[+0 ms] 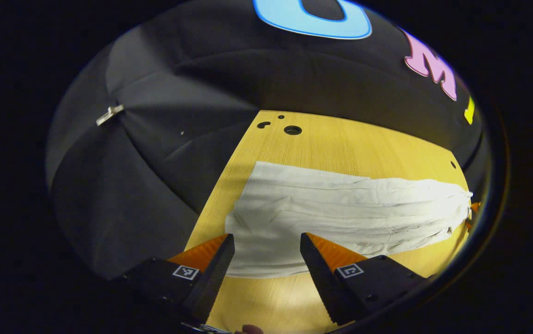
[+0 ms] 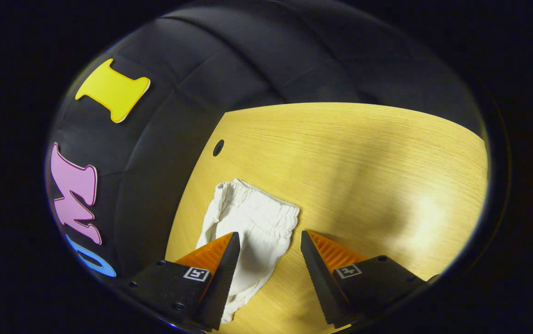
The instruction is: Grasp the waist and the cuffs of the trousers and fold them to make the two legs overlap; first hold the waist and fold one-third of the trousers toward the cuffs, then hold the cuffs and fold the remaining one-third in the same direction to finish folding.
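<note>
Trousers [image 1: 340, 208] lie flat on table [image 2: 363, 153] (holes [image 1: 292, 130] beyond); each hand-held gripper [image 1: 266, 241] gapes wide, empty.

The left gripper [image 1: 266, 243] is seen in the left gripper view with its 2 fingers spread wide apart, nothing being pressed between them. Both fingers [image 1: 215, 273] are angled forward and slightly inward, their tips held apart from each other at about the same height. A small part of a fingertip of the person's hand [image 1: 252, 330] is glimpsed at the very bottom of that view, below the fingers.

The right gripper [image 2: 268, 242] is seen in the right gripper view, likewise parted wide. Its 2 fingers [image 2: 322, 273] are pointed forward with a broad gap left between the tips, and nothing is clamped by them.
</note>
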